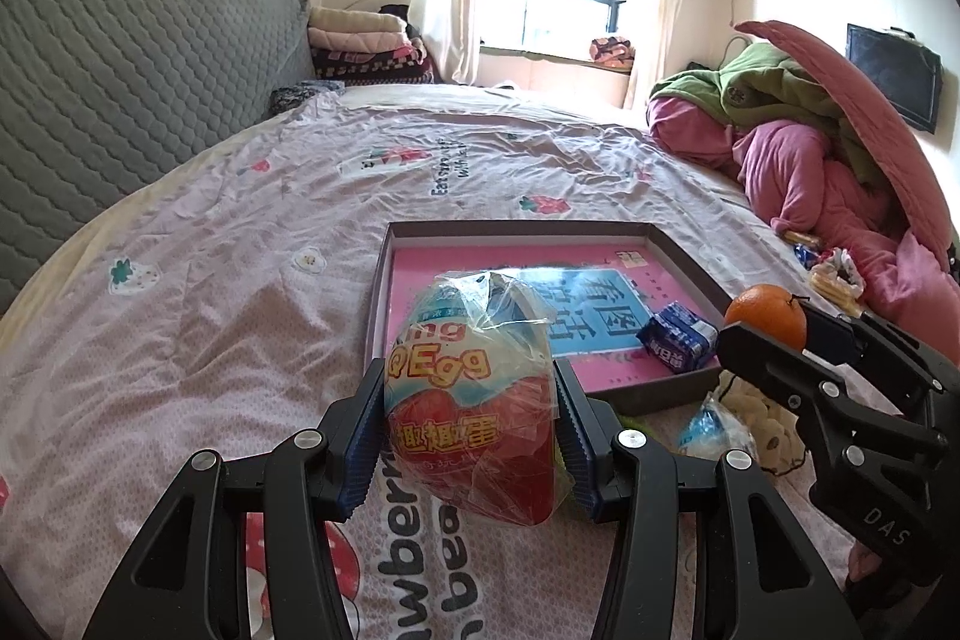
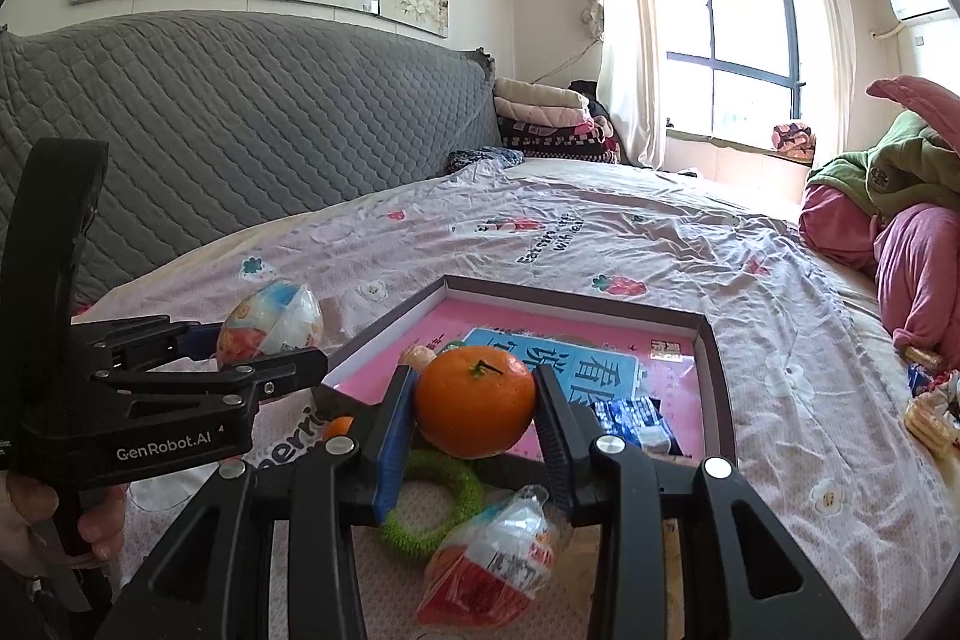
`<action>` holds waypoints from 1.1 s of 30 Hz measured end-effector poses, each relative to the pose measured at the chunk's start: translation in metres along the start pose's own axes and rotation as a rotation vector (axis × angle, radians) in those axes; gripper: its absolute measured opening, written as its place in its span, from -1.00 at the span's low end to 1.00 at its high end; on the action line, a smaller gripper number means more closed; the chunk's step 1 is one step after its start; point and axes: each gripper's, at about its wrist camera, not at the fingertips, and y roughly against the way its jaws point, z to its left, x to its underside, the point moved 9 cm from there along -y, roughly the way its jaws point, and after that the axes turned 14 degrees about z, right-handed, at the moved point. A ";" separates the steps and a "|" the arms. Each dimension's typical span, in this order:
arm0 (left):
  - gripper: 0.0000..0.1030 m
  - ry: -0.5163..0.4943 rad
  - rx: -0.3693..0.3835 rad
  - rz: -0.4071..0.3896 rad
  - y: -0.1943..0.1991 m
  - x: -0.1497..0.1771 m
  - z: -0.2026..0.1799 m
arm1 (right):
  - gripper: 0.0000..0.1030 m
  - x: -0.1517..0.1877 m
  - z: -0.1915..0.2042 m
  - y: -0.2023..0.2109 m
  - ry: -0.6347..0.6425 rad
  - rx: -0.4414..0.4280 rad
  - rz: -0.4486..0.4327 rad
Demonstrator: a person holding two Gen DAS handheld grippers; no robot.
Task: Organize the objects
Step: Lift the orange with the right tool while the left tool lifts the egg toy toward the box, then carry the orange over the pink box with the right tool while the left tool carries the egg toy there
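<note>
My left gripper [image 1: 471,421] is shut on a plastic-wrapped toy egg [image 1: 471,400] and holds it above the bedsheet, just short of the shallow box [image 1: 522,229]. The egg also shows in the right wrist view [image 2: 273,325]. My right gripper [image 2: 477,412] is shut on an orange [image 2: 474,403] over the box's near edge; the orange also shows in the left wrist view [image 1: 768,316]. The box [image 2: 708,340] holds a pink book [image 2: 600,358] and a blue packet [image 2: 636,418].
A green ring [image 2: 432,508], a second wrapped toy egg [image 2: 498,562] and a small orange [image 2: 339,427] lie on the sheet in front of the box. Snack packets [image 2: 930,400] lie at the right. Piled clothes [image 1: 810,142] sit at the far right. A grey headboard [image 1: 120,58] lines the left.
</note>
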 end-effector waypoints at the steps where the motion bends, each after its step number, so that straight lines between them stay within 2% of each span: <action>1: 0.03 0.002 0.001 0.000 0.000 0.000 0.000 | -0.24 -0.002 0.000 0.000 0.002 0.001 -0.001; 19: 0.03 -0.001 -0.014 0.014 -0.016 -0.023 0.002 | -0.24 -0.025 -0.011 -0.017 0.001 -0.004 -0.002; 33: 0.03 -0.030 -0.018 -0.009 -0.015 -0.044 -0.011 | -0.24 -0.045 -0.021 -0.019 0.016 0.001 -0.025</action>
